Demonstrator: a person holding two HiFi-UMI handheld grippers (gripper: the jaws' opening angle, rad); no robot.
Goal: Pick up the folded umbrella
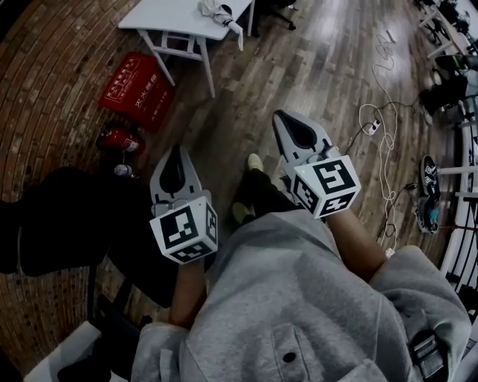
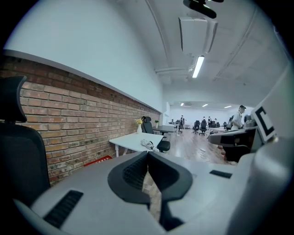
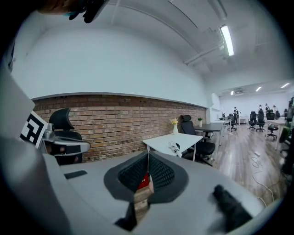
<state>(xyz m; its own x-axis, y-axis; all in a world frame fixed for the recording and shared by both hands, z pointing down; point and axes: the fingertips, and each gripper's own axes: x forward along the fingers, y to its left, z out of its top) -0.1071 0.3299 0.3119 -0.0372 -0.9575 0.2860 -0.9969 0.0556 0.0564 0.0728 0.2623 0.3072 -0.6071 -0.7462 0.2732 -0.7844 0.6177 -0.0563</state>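
Note:
The folded umbrella [image 1: 217, 11] lies pale and bundled on a white table [image 1: 175, 21] at the top of the head view, far ahead of both grippers. It shows small in the left gripper view [image 2: 149, 144] and in the right gripper view [image 3: 175, 148], near the table's edge. My left gripper [image 1: 177, 148] points toward the table with its jaws shut and nothing between them [image 2: 148, 153]. My right gripper [image 1: 278, 114] is level with it, a little further forward, also shut and empty [image 3: 148, 154]. Both are held above the wooden floor.
A red fire-equipment box [image 1: 139, 86] and a fire extinguisher [image 1: 119, 139] stand by the brick wall [image 1: 52, 82] left of the table. A black office chair [image 1: 67, 224] is close on my left. Cables and a power strip [image 1: 376, 124] lie at right. A vase [image 3: 174, 124] and black chair [image 3: 193, 133] are by the table.

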